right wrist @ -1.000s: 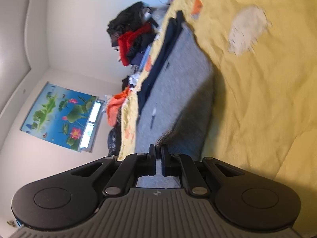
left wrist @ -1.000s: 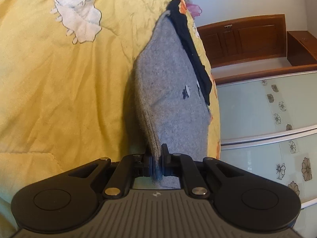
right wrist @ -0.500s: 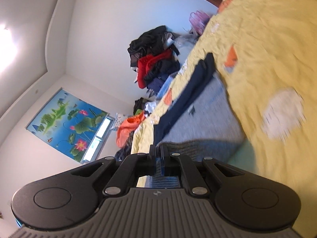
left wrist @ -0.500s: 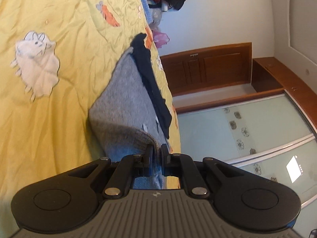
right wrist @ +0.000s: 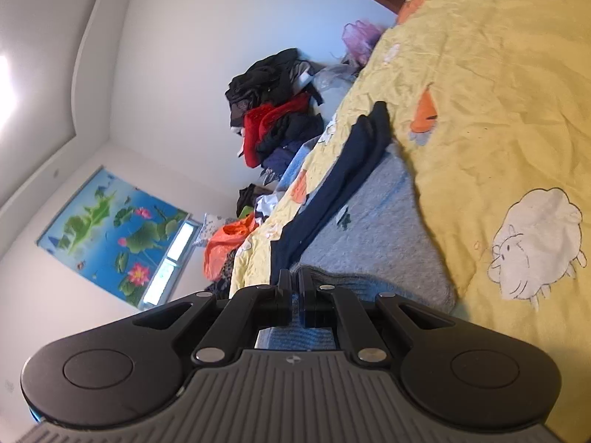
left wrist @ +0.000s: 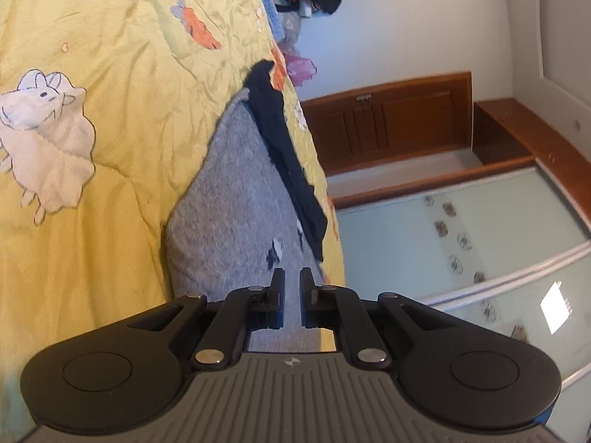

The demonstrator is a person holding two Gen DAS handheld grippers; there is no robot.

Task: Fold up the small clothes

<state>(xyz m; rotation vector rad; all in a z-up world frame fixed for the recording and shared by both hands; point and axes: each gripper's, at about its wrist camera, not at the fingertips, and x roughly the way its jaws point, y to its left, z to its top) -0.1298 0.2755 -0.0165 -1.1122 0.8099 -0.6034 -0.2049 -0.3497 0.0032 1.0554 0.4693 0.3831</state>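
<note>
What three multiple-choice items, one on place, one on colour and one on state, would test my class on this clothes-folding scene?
1. Where does the dark blue garment lie?
A. along one edge of the grey garment
B. on the floor
C. over the white animal print

2. What colour is the bedspread?
A. green
B. yellow
C. white

3. How do the two grippers stand?
A. both shut on cloth
B. both open
C. left gripper open with a gap, right gripper shut on the grey garment

Answers: 1 A, the dark strip runs beside the grey cloth, touching it. 2 B, yellow cloth fills both views. 3 C, grey fabric shows through the left gap while a fold sits pinched in the right.
</note>
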